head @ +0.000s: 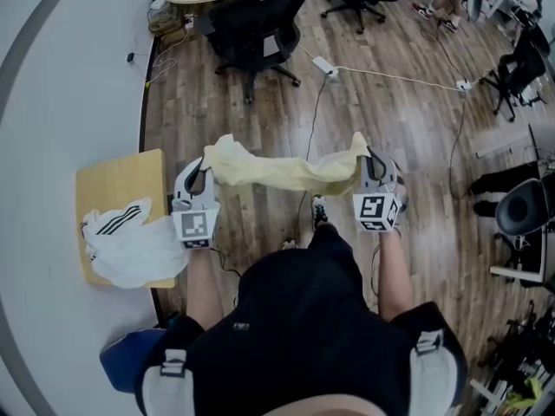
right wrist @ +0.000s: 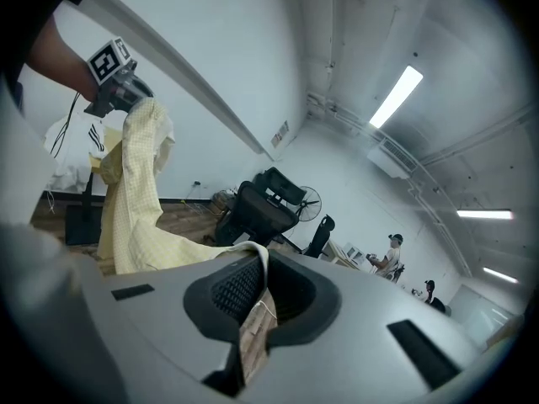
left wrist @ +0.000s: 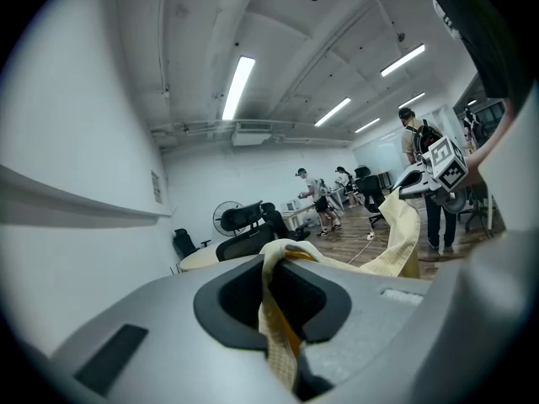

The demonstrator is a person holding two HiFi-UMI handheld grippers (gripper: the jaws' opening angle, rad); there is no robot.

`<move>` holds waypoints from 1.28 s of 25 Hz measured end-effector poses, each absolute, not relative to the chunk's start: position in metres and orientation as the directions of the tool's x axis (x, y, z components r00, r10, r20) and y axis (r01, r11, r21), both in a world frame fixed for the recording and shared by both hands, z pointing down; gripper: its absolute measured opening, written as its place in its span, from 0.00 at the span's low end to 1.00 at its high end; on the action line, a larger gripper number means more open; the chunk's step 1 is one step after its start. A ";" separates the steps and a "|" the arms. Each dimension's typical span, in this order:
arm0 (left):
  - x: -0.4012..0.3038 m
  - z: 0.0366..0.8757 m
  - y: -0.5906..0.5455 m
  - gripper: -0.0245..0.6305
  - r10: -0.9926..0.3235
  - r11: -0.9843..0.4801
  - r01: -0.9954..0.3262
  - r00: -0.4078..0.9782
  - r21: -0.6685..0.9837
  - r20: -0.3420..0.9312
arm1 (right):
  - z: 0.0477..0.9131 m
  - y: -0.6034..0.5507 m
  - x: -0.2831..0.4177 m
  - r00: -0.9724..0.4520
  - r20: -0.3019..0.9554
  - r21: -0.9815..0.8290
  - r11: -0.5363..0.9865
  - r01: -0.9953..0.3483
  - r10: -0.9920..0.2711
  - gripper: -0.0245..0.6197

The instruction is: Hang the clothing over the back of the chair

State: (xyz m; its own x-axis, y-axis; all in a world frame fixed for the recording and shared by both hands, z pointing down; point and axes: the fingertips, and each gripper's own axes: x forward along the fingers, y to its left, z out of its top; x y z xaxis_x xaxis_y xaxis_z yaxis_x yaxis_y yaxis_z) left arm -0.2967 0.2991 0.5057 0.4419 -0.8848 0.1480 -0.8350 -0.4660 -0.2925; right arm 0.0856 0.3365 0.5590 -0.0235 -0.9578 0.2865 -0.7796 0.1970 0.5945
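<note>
The pale yellow checked cloth garment is stretched in the air between the left gripper and the right gripper, each clamped tight on one end. This likely spreads it wide enough to drape over the black mesh office chair, which stands well ahead. Below lies a brown wood-plank floor, and a small light wooden table at the left carries a white black-striped garment.

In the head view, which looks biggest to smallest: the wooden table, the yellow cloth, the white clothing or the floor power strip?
1. wooden table
2. white clothing and yellow cloth, too alike to rank
3. power strip, clearly smallest, though farther from the camera
</note>
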 end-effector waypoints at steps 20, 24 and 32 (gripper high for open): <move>-0.265 0.489 0.225 0.05 -0.923 -0.385 -0.867 0.350 -0.318 0.164 | 0.546 0.227 0.129 -0.092 0.276 0.591 0.244 -0.769 -0.957 0.04; -0.260 0.484 0.210 0.05 -0.928 -0.370 -0.870 0.332 -0.326 0.168 | 0.544 0.203 0.134 -0.105 0.277 0.578 0.253 -0.776 -0.955 0.04; -0.252 0.479 0.193 0.05 -0.944 -0.327 -0.882 0.285 -0.339 0.168 | 0.544 0.171 0.147 -0.142 0.270 0.564 0.275 -0.778 -0.952 0.04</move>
State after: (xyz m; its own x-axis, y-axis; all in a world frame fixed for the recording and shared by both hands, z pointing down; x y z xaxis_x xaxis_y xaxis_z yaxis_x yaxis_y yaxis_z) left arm -0.2523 0.1930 0.4790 0.2852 -0.9437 0.1676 -0.8823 -0.3268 -0.3388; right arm 0.1469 0.1711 0.5444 -0.1415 -0.9525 0.2697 -0.7781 0.2755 0.5645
